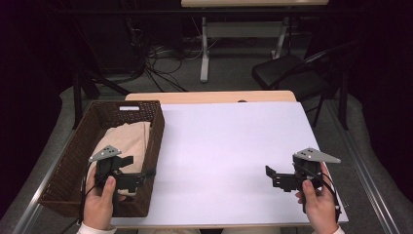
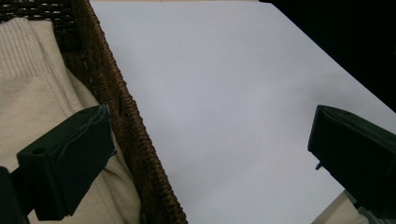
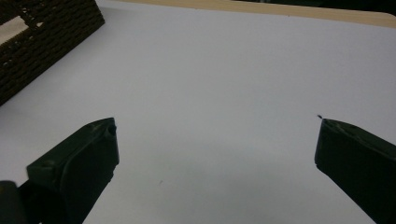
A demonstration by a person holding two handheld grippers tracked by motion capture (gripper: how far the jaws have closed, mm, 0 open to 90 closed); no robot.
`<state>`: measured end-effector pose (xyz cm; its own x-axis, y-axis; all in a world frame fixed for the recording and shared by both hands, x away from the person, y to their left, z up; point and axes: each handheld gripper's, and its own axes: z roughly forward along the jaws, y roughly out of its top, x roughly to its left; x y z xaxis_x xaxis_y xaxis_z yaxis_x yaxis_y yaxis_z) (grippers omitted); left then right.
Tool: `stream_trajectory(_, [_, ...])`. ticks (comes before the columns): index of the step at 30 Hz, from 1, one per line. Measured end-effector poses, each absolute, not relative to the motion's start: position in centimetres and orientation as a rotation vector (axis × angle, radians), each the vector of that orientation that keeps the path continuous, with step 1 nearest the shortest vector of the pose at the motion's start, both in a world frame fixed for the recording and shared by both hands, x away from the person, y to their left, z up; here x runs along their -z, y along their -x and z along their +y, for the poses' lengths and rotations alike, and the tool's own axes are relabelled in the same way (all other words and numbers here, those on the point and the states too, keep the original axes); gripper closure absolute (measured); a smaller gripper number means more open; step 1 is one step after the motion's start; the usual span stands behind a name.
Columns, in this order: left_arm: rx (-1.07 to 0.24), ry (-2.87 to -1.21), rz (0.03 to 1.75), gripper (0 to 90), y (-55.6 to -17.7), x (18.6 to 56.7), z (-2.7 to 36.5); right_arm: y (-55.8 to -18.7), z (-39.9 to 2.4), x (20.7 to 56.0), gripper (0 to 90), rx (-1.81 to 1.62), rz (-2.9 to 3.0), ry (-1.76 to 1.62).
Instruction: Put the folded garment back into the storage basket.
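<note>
Reach step: my left gripper (image 1: 142,174) over basket (image 1: 157,127), jaws apart; next, grab cream cloth (image 2: 28,88). R gripper (image 1: 271,176) jaws apart, idle.

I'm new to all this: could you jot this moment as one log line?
left gripper: open, straddling basket rim | cream garment: in basket | right gripper: open, empty, above white sheet

cream cloth (image 1: 127,141) partly hidden by left tool (image 1: 138,176)

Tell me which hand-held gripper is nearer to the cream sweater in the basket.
Left. The left hand-held gripper hangs over the near right wall of the wicker basket, just above the cream sweater. The right hand-held gripper hovers over the white table, far to the right.
</note>
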<state>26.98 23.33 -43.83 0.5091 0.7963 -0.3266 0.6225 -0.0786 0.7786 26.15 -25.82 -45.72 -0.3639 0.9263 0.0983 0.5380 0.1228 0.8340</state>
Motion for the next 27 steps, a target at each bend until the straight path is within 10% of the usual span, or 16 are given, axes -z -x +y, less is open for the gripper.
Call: stream_trajectory(27, [-0.269,-1.812,1.119,0.4,-26.1,45.7,23.3,-25.2,-28.7,49.6,0.0,-1.155,1.860,-1.471])
